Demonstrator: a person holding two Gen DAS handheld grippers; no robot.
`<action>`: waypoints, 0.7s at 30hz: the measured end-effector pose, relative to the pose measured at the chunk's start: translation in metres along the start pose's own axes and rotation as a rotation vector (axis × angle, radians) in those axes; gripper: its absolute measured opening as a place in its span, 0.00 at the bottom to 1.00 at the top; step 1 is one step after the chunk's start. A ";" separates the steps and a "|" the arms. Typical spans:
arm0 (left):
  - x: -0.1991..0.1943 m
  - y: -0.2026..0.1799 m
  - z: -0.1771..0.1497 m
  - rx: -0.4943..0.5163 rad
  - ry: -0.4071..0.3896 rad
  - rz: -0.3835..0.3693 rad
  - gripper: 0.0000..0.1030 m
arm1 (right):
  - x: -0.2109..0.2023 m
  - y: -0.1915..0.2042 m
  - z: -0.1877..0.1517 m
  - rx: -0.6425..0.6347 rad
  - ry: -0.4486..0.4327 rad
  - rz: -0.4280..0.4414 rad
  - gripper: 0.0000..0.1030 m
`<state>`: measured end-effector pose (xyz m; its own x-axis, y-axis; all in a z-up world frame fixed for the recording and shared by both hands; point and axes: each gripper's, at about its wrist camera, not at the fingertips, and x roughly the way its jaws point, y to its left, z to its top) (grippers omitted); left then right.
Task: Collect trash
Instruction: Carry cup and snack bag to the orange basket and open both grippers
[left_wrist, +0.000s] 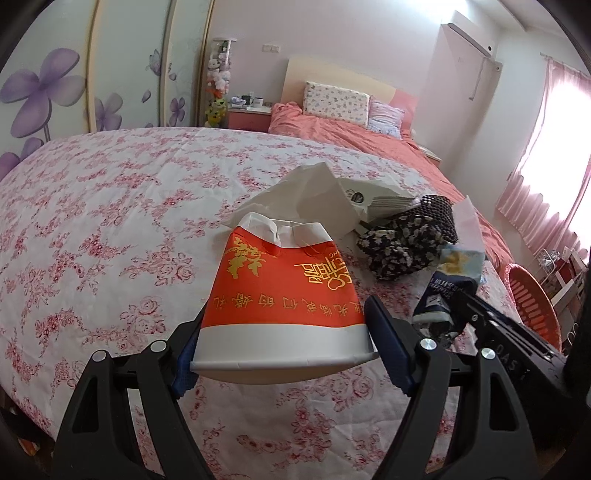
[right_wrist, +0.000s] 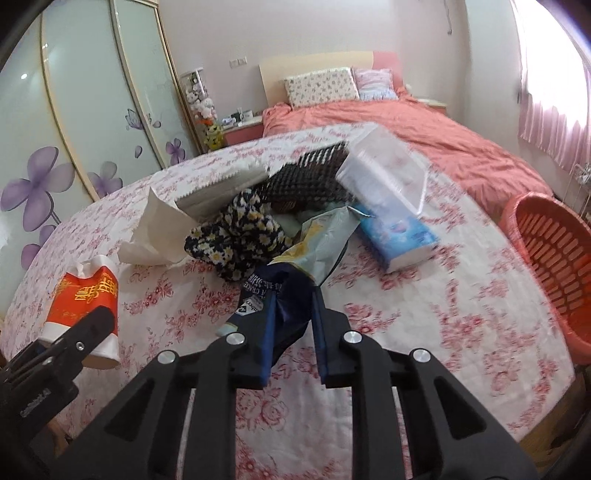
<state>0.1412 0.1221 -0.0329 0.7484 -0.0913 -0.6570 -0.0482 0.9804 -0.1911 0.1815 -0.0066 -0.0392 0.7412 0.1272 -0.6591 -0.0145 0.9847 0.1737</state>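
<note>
My left gripper (left_wrist: 284, 325) is shut on a crushed red and white paper cup (left_wrist: 284, 295) with gold lettering, held above the floral bedspread; the cup also shows in the right wrist view (right_wrist: 86, 306). My right gripper (right_wrist: 293, 295) is shut on a dark blue snack wrapper (right_wrist: 284, 291) with a silver torn top, held above the bed; the wrapper also shows in the left wrist view (left_wrist: 443, 288). An orange slatted basket (right_wrist: 550, 258) stands beside the bed at the right, also in the left wrist view (left_wrist: 532, 299).
On the bedspread (right_wrist: 406, 306) lie a crumpled white tissue (right_wrist: 155, 232), a dark daisy-print cloth (right_wrist: 240, 236), a black hairbrush (right_wrist: 306, 173), a stack of white paper (right_wrist: 221, 188) and a blue tissue pack (right_wrist: 395, 225). Pillows and a pink quilt lie beyond; a wardrobe is left.
</note>
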 end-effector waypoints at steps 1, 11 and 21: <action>-0.001 -0.002 0.000 0.003 -0.001 -0.003 0.76 | -0.005 0.000 0.001 -0.004 -0.011 -0.005 0.18; -0.005 -0.032 0.002 0.057 -0.013 -0.055 0.76 | -0.038 -0.025 0.005 -0.018 -0.085 -0.067 0.18; -0.001 -0.081 0.003 0.122 -0.001 -0.146 0.76 | -0.059 -0.083 0.003 0.047 -0.125 -0.178 0.18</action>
<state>0.1465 0.0435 -0.0149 0.7424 -0.2341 -0.6277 0.1419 0.9707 -0.1941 0.1414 -0.0958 -0.0126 0.8070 -0.0664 -0.5867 0.1529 0.9833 0.0990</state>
